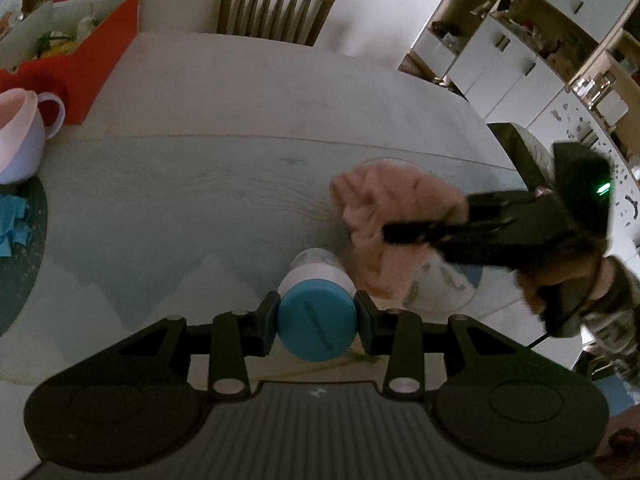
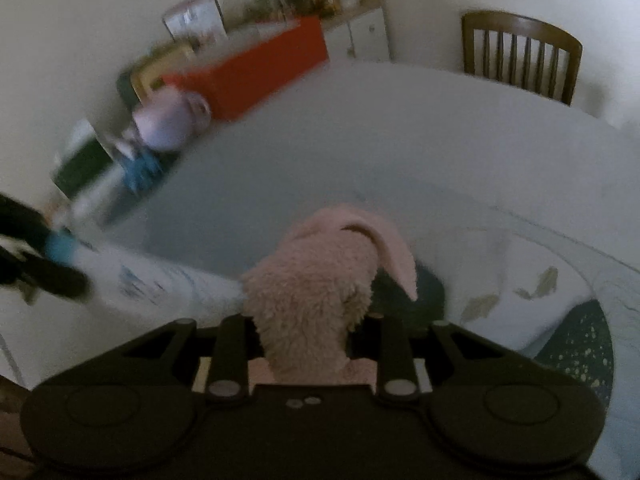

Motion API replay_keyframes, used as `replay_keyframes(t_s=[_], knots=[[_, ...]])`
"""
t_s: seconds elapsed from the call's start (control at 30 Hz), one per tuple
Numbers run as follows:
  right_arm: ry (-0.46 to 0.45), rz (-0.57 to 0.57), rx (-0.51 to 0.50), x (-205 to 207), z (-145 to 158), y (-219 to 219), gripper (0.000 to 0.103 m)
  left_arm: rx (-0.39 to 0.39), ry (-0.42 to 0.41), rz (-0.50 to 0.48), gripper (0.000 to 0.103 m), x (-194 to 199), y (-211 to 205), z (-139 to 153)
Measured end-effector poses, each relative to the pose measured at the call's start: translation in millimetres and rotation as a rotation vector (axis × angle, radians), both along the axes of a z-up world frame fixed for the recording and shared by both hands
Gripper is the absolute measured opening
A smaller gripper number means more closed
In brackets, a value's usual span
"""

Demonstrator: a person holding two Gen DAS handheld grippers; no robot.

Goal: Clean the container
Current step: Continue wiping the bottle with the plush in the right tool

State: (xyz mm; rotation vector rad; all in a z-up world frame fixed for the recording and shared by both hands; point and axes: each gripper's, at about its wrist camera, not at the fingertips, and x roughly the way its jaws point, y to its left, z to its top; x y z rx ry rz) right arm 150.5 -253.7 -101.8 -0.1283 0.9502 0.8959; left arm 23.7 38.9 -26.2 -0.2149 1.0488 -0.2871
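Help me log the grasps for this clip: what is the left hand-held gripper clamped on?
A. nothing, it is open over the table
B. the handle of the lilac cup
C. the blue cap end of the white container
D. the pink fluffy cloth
C: in the left wrist view, the left hand-held gripper has its fingers pressed on both sides of the blue cap of the white container.

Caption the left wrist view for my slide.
Left tool grips the blue-capped bottle; right tool brings a pink cloth.

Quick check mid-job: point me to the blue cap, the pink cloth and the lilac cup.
blue cap (image 1: 317, 324): left wrist view, centre of the cap's top.
pink cloth (image 2: 316, 292): right wrist view, fluffy middle above the fingers.
lilac cup (image 1: 18, 148): left wrist view, outer wall below the rim.
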Motion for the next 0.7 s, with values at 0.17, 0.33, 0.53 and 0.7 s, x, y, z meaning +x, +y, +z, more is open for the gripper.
replay_keyframes(t_s=[0.17, 0.33, 0.53, 0.7], knots=[[0.021, 0.059, 0.144, -6.9, 33.1, -8.2, 0.026, 0.030, -0.007, -0.029, 0.038, 0.5, -7.8, 1.4], [0.069, 0.165, 0.252, -13.8, 47.8, -1.8, 0.026, 0.069, -0.019, -0.063, 0.038, -0.3, -17.1, 2.9], [0.105, 0.240, 0.270, -19.3, 48.3, 17.5, 0.026, 0.090, -0.028, -0.076, 0.039, 1.4, -22.3, 5.1], [0.115, 0.219, 0.254, -15.7, 38.3, 22.3, 0.026, 0.096, -0.025, -0.082, 0.039, 2.9, -22.6, 6.6]])
